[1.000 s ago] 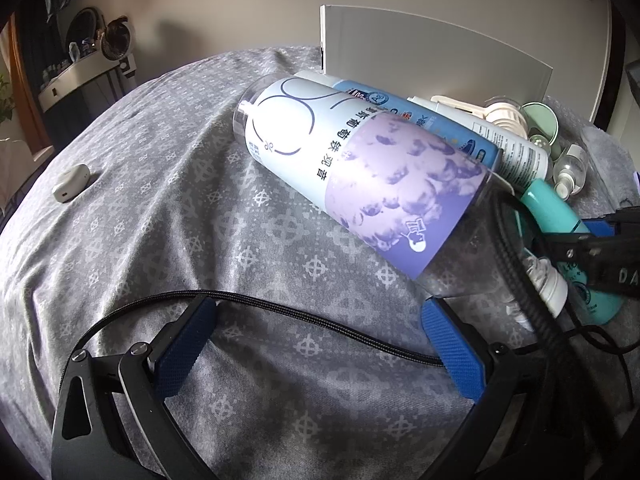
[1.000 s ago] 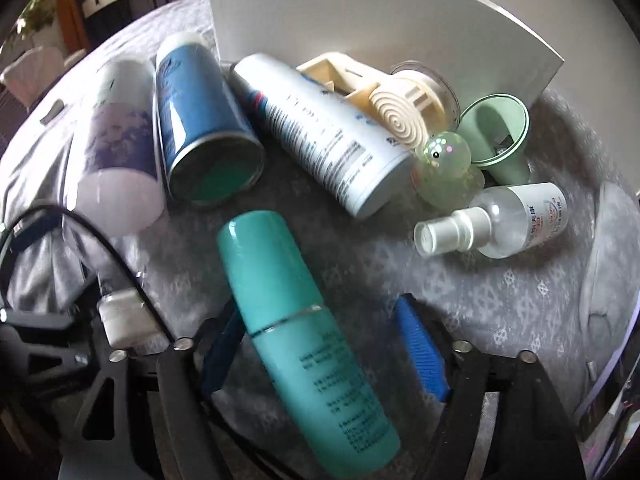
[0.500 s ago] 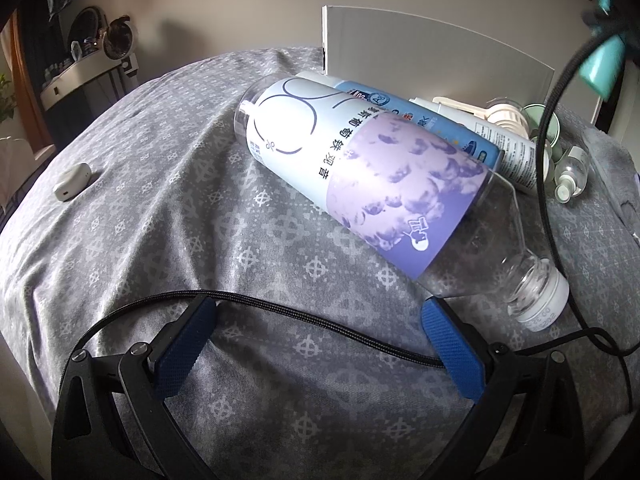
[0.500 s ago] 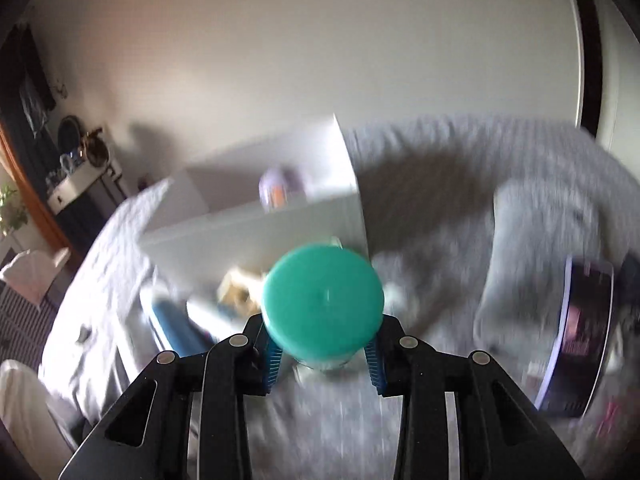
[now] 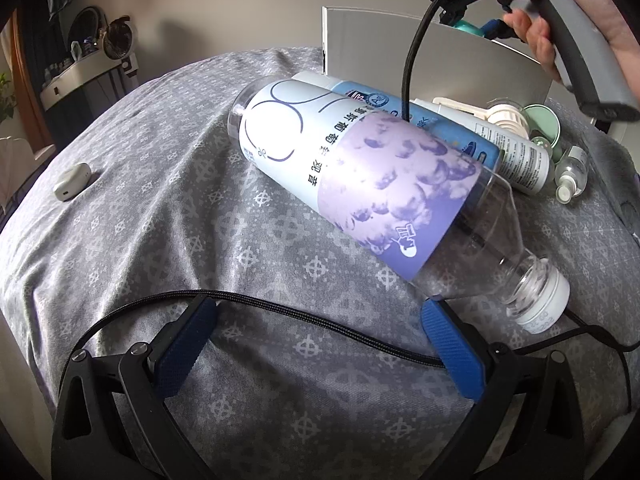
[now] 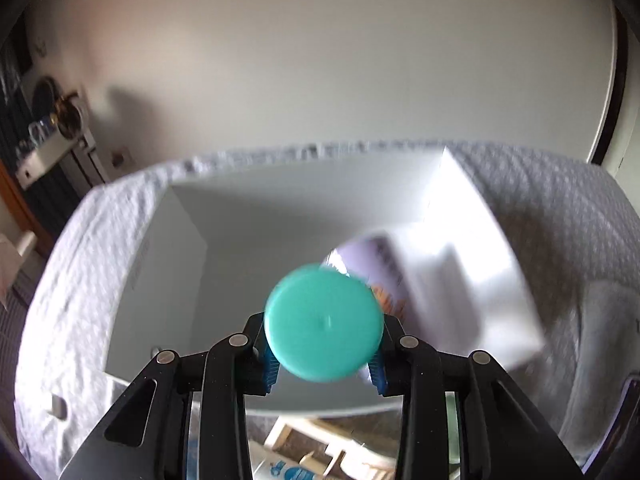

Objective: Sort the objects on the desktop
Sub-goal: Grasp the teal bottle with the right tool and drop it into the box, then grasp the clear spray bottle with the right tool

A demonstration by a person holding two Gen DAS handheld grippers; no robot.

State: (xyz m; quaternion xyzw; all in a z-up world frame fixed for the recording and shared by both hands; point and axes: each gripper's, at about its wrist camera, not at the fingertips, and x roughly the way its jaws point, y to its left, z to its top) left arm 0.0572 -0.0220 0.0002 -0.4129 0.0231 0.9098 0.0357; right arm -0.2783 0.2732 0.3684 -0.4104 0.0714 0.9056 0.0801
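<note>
My right gripper point(image 6: 322, 364) is shut on a teal bottle point(image 6: 324, 322), whose round end faces the camera. It hangs above the open white box point(image 6: 168, 280). In the left wrist view the same bottle point(image 5: 468, 26) shows at the top right over the box wall point(image 5: 380, 48), with a hand point(image 5: 560, 0) on the gripper's grip. My left gripper point(image 5: 318, 312) rests open and low over the grey cloth, with nothing between its fingers. Just beyond it lies a large clear bottle with a purple label point(image 5: 360, 176).
Behind the big bottle lie a blue can point(image 5: 400, 108), a white spray can point(image 5: 512, 148), a small clear spray bottle point(image 5: 570, 174) and a green cup point(image 5: 540, 120). A black cable point(image 5: 300, 320) crosses the cloth. A small white case point(image 5: 72, 186) sits far left. A blurred purple-labelled item point(image 6: 376, 264) lies in the box.
My right gripper shut on the teal bottle, lifted it off the cloth and carried it up over the white box. The left gripper and the big bottle stayed put.
</note>
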